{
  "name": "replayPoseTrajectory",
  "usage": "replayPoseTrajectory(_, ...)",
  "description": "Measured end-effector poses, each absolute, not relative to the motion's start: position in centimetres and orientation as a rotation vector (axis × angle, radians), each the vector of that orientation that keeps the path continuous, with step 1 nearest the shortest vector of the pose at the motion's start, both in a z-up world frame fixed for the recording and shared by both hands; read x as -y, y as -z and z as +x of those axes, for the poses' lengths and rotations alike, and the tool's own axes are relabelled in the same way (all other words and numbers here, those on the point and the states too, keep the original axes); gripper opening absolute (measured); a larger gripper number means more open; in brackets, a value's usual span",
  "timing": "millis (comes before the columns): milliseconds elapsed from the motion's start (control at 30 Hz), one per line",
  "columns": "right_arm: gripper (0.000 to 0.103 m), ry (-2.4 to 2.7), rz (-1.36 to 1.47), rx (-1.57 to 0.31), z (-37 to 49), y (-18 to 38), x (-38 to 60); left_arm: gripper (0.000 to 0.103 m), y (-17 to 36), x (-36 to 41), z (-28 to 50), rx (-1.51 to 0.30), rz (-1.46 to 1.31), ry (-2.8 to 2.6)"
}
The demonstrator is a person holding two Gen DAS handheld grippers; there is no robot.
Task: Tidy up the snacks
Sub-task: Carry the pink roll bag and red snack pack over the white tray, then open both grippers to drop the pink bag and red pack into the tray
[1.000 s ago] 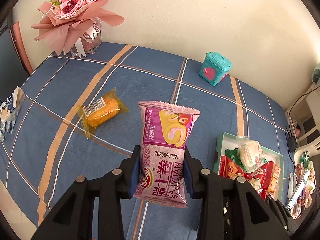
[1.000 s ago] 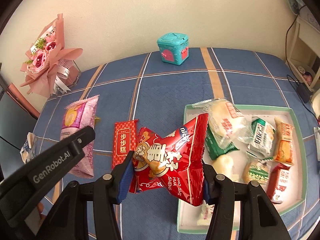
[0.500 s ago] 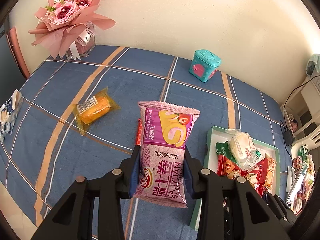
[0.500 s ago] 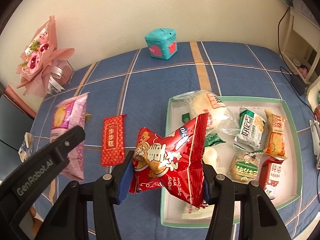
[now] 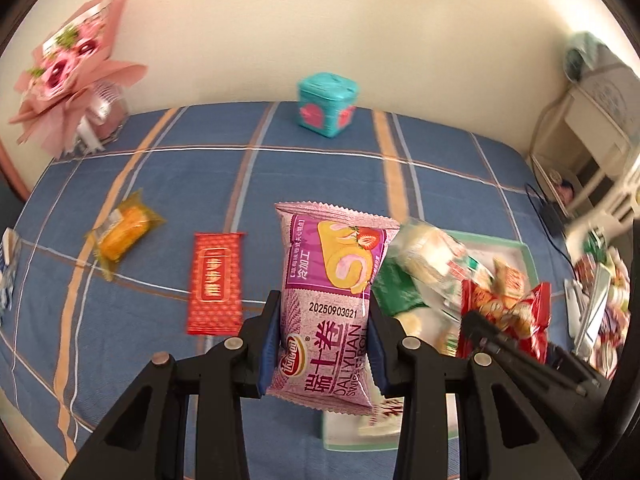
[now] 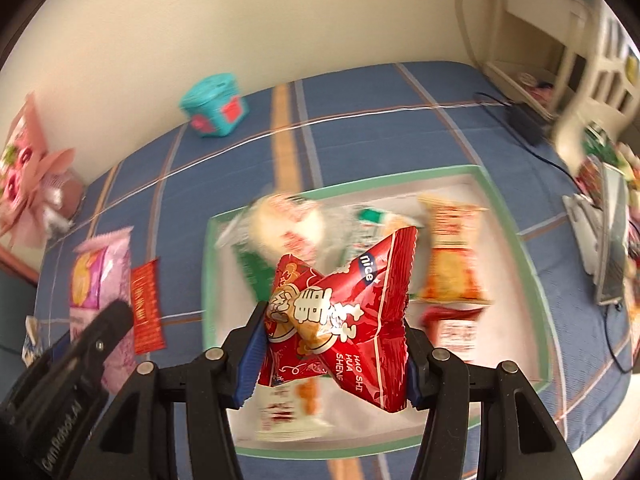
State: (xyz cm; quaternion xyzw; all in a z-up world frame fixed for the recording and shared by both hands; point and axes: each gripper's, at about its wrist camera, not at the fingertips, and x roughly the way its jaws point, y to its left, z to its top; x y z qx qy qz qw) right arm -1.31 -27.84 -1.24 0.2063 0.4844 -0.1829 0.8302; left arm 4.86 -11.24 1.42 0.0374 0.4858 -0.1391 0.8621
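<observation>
Your left gripper (image 5: 322, 344) was clamped on the pink swiss-roll packet (image 5: 330, 300), held above the blue checked bedspread (image 5: 312, 172) beside the green-rimmed tray (image 6: 516, 232). Your right gripper (image 6: 332, 356) pinched the red snack bag (image 6: 344, 320) over the tray's near-left corner.

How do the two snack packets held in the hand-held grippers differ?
The pink swiss roll packet in the left hand-held gripper is long, flat and upright, gripped by its lower half. The red peanut packet in the right hand-held gripper is shiny, puffy and twisted askew, filling wider-set jaws. The red one hangs over the green-rimmed tray; the pink one sits beside the tray's left edge, mostly above the blue cloth. Both are sealed and lifted clear.
</observation>
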Motion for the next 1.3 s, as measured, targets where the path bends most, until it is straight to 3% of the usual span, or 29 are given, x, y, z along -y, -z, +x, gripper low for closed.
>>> replayPoseTrajectory(400,0.059,0.482,0.501,-1.015,-3.8,1.2,33.5,0.040,-0.5,16.8,2.3,-1.025,0.187,0.392)
replayPoseTrajectory(1300,0.060,0.443,0.516,-1.121,-2.3,5.4,33.7,0.041,3.9,22.2,1.5,-1.079,0.353,0.445)
